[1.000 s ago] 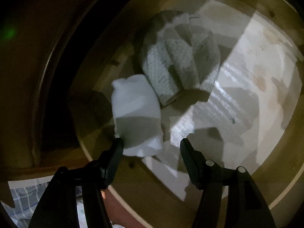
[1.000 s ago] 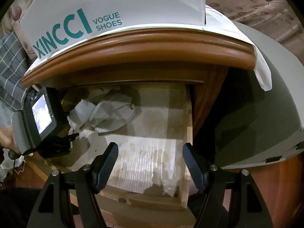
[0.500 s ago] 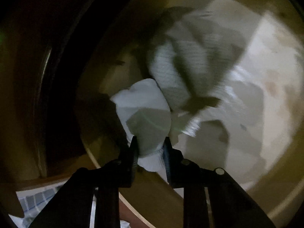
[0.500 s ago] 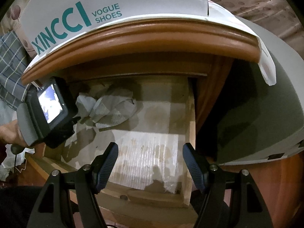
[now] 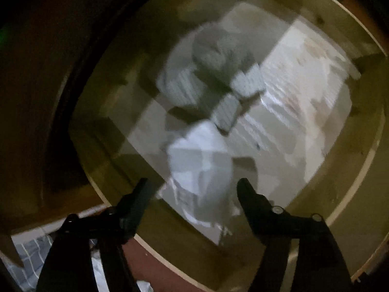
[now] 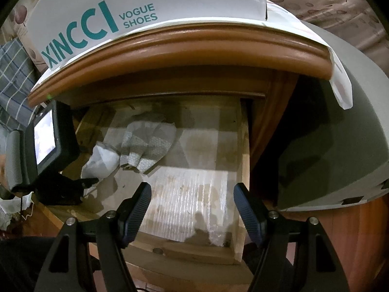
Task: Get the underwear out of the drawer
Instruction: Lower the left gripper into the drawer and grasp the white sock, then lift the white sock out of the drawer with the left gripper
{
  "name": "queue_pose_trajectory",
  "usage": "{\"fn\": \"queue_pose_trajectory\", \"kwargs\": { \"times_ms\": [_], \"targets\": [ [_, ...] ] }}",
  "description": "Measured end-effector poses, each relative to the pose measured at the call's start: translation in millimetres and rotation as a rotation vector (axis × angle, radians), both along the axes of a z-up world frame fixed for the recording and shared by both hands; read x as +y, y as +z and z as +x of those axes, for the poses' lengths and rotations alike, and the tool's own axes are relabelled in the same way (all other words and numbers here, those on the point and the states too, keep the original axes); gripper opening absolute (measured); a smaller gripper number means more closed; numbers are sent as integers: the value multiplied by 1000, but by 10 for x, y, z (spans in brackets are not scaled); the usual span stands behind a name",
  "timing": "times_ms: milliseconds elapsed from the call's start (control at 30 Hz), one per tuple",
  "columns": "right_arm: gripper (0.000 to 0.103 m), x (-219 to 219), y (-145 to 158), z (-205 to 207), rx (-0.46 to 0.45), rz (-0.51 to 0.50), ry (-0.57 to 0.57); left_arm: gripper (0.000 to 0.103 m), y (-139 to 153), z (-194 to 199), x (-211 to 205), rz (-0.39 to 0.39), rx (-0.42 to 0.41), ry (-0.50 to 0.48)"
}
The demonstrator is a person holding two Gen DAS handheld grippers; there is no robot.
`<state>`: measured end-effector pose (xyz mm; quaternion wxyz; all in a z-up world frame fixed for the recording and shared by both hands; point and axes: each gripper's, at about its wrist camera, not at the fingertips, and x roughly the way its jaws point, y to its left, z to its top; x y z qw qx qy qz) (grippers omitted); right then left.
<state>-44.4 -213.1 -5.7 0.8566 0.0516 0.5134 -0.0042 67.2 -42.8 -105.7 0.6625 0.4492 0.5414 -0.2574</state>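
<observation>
Two garments lay in the open wooden drawer (image 6: 240, 146): one plain white underwear (image 5: 201, 168), crumpled, between the opening jaws of the left gripper (image 5: 192, 189), its pads clear of the cloth, and one grey honeycomb-patterned piece (image 6: 145, 143) beside it. The right gripper (image 6: 192, 202) hung spread and empty above the ribbed white liner (image 6: 189, 194)

I see plain white underwear (image 6: 101, 161) beside a grey honeycomb-patterned pair (image 6: 145, 146) (teal lettering on the white shoebox (image 6: 145, 4) above), pale wooden drawer (image 6: 240, 146).
</observation>
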Motion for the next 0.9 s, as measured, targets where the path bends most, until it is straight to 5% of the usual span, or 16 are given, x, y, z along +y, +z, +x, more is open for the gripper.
{"fn": "queue_pose_trajectory", "kwargs": {
  "times_ms": [333, 367, 433, 567, 900],
  "targets": [
    [72, -10, -21, 15, 16, 7, 4, 75, -326, 87, -173, 85, 0, 4],
    [72, -16, -22, 19, 17, 7, 4, 71, -309, 96, -184, 74, -3, 2],
    [72, -20, -19, 27, 18, 5, 6, 46, -271, 72, -203, 46, 26, 17],
    [72, -17, -28, 34, 22, 0, 9, 40, -192, 81, -207, 37, 36, 34],
    [72, 41, -44, 52, 7, -21, 45, 39, 579, -133, 194, -146, -68, 161]
  ]
}}
